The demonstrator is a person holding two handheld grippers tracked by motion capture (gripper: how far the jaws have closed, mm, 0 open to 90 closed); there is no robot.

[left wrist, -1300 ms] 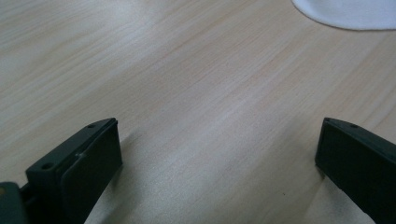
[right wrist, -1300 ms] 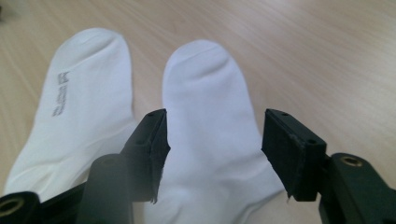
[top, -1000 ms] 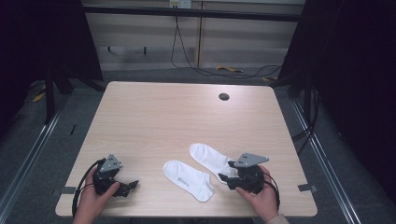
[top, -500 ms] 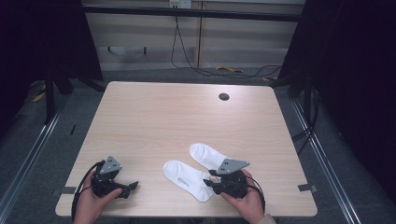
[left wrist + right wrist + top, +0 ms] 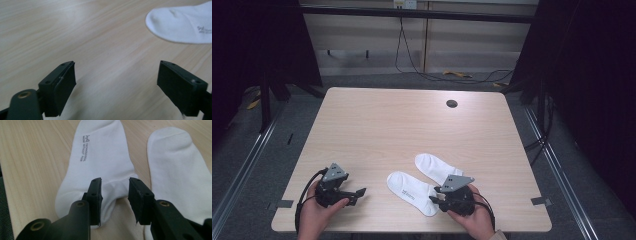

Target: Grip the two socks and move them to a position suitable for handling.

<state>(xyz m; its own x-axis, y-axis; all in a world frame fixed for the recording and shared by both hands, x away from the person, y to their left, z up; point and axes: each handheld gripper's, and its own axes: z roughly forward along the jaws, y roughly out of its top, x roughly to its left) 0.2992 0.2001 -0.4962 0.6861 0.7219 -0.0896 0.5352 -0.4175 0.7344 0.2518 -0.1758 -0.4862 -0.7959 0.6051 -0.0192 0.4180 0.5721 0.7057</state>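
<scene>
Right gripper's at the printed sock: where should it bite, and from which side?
Grip the printed sock at its near cuff edge, coming low from the table's front edge. It lies flat; the right gripper, jaws just closing, already straddles a bunched fold there.

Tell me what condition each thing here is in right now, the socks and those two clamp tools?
Printed white sock: flat on the table, its edge bunched between the right gripper's jaws.
Plain white sock: flat beside it, untouched.
Right gripper: jaws have just been closing around the printed sock's edge.
Left gripper: wide open over bare wood, nothing between its jaws, which have just closed slightly.
Table: bare apart from the socks.
</scene>
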